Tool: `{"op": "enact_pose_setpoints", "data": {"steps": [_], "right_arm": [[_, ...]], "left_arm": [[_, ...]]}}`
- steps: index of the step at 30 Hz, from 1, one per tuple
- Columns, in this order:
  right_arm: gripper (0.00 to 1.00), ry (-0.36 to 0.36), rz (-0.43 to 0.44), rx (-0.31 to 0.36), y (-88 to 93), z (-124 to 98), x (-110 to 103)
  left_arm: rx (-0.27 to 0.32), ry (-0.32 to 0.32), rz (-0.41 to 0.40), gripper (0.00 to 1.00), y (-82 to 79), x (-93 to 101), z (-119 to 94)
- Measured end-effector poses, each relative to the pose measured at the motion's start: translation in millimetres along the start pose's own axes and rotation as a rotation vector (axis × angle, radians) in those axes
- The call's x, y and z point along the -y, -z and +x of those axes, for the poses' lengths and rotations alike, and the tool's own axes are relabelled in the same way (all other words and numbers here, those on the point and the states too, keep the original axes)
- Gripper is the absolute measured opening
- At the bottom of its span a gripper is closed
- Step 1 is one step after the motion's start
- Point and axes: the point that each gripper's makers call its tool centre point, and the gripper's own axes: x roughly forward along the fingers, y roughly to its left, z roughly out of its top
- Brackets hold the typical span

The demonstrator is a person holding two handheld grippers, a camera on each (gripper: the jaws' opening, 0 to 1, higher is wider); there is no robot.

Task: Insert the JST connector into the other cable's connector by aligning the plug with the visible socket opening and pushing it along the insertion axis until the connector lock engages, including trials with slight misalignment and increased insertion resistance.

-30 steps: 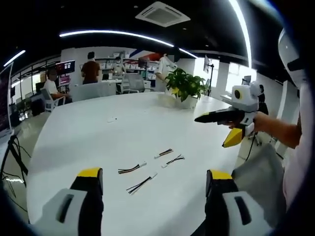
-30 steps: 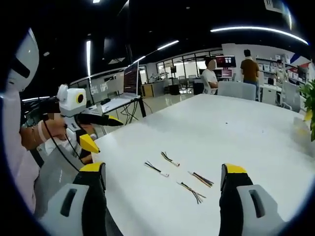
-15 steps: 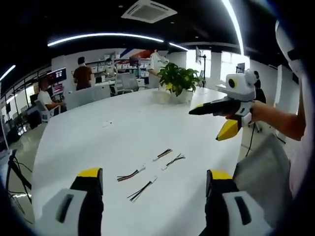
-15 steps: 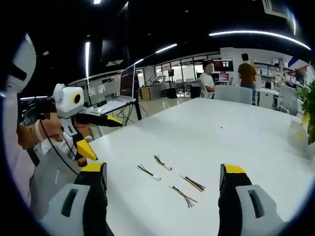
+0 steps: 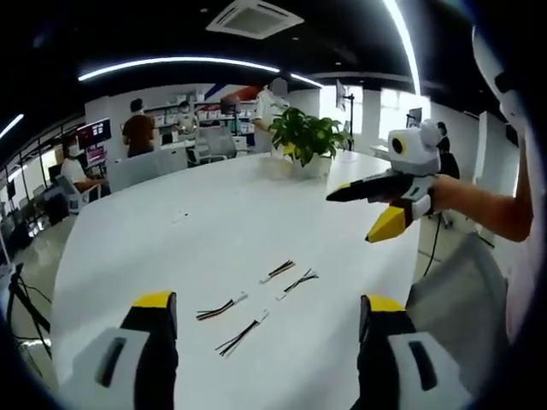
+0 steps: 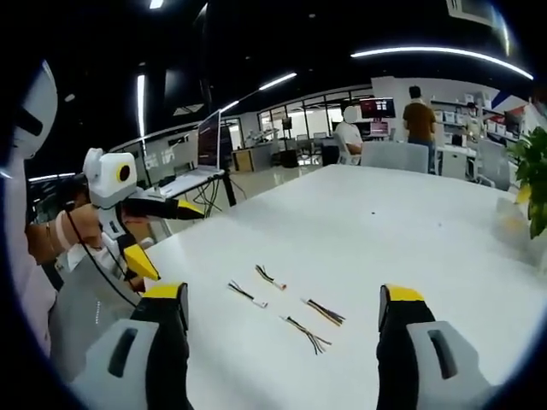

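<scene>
1. While lying loose on the white table (image 5: 214, 222), well apart from both grippers, four short cable pieces: in the left gripper view one (image 5: 220, 307) and another (image 5: 240, 331) nearer the camera, a third (image 5: 279, 270) and a fourth (image 5: 298, 282) just beyond; in the right gripper view the same four as (image 6: 248, 294), (image 6: 270, 277), (image 6: 323, 312) and (image 6: 303, 331)
2. White connector ends visible on the cables, none mated, socket openings too small to make out
3. Left gripper (image 5: 267, 329) with yellow-tipped jaws spread wide, nothing between them; seen from the other side in the right gripper view (image 6: 171, 231), held in a hand (image 6: 64, 235) off the table's near edge, jaws parted there too
4. Right gripper (image 6: 282, 329) likewise wide apart and empty; in the left gripper view (image 5: 359, 213) held in a hand (image 5: 444, 192) above the table's far right side, black upper jaw and yellow-tipped lower jaw parted
5. Potted plant (image 5: 309, 141) on the far end of the table in the left gripper view, at the edge (image 6: 530, 175) in the right gripper view
6. Open office around: ring lights on a dark ceiling, ceiling air unit (image 5: 255, 17), desks, screens, several people standing and seated at the back (image 6: 419, 120)
</scene>
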Motion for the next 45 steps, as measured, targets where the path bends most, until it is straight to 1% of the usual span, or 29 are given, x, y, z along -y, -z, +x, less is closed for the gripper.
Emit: {"op": "enact_pose_setpoints", "data": {"steps": [3,7,10,11,14,15,19,21,23,29,31,32,37,43,45], "right_arm": [[0.9,-0.013,0.0,0.004,-2.5,2,-1],[0.88,-0.023,-0.012,-0.003,-2.1,4,-1],[0.88,-0.028,-0.02,-0.016,0.7,6,-1],[0.88,-0.032,-0.022,-0.021,1.9,7,-1],[0.87,-0.038,-0.04,-0.042,7.1,10,1],[0.87,-0.039,-0.048,-0.06,10.6,11,3],[0.87,-0.044,-0.049,-0.066,12.0,13,6],[0.86,-0.048,-0.047,-0.066,11.7,15,7],[0.86,-0.053,-0.048,-0.07,12.5,17,7],[0.85,-0.069,-0.086,-0.088,17.3,22,6],[0.85,-0.07,-0.08,-0.088,17.6,25,9],[0.85,-0.071,-0.078,-0.089,17.8,25,10],[0.84,-0.09,-0.081,-0.091,18.2,31,8],[0.8,-0.119,-0.092,-0.115,23.7,41,8],[0.78,-0.129,-0.087,-0.122,25.2,44,7]], "left_arm": [[-0.001,-0.007,0.002,0.85,-0.5,-3.8,1],[-0.002,-0.037,0.033,0.87,0.9,-12.6,5],[0.013,-0.019,-0.006,0.86,1.6,-13.2,9],[0.023,-0.017,-0.012,0.86,1.2,-13.7,10],[0.027,-0.018,-0.037,0.86,2.4,-16.2,14],[0.024,-0.018,-0.038,0.86,3.8,-16.9,15],[0.004,-0.014,-0.023,0.85,9.3,-17.7,20],[0.014,0.001,-0.046,0.85,9.5,-17.5,21],[0.029,0.003,-0.072,0.86,8.8,-18.5,22],[0.014,0.0,-0.063,0.86,20.9,-25.0,27],[0.049,0.009,-0.099,0.86,16.5,-26.3,27],[0.055,0.008,-0.104,0.86,15.8,-27.5,28],[0.046,-0.014,-0.074,0.85,17.4,-34.6,30],[0.043,-0.023,-0.054,0.84,19.2,-43.7,35],[0.03,-0.028,-0.038,0.84,21.6,-47.8,38]]}}
